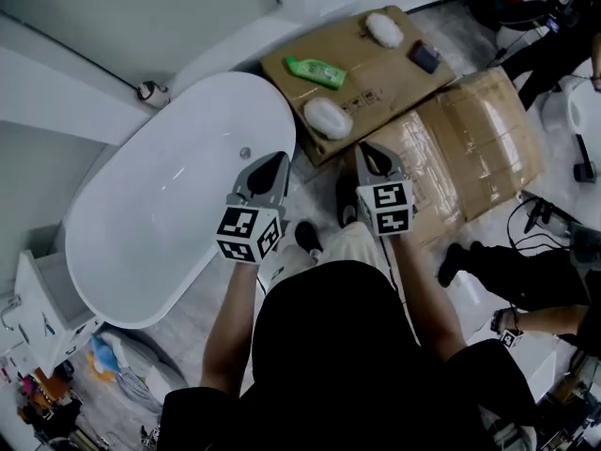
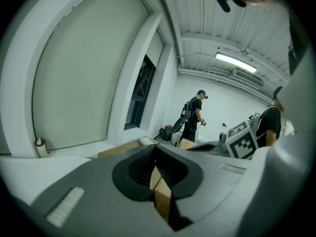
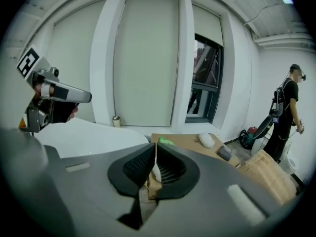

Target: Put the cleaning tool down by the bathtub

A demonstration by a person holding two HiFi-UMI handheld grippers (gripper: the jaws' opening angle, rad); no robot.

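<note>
Two white oval cleaning tools lie on flattened cardboard (image 1: 394, 83) beyond the white bathtub (image 1: 169, 205): one near (image 1: 328, 117), one far (image 1: 383, 28). Beside them lie a green bottle (image 1: 316, 71) and a small dark object (image 1: 424, 56). My left gripper (image 1: 279, 158) hangs over the tub's right rim, jaws closed together, nothing in them. My right gripper (image 1: 365, 148) hovers just this side of the near white tool, jaws also together and empty. The right gripper view shows the jaw tips (image 3: 156, 147) meeting, with the bottle (image 3: 166, 142) and far tool (image 3: 206, 140) beyond.
Taped cardboard boxes (image 1: 479, 139) lie to the right. A person in black (image 1: 526, 271) crouches at the right among cables (image 1: 540, 216). A shelf with small items (image 1: 38, 327) stands at lower left. A small bottle (image 1: 150, 90) sits on the ledge behind the tub.
</note>
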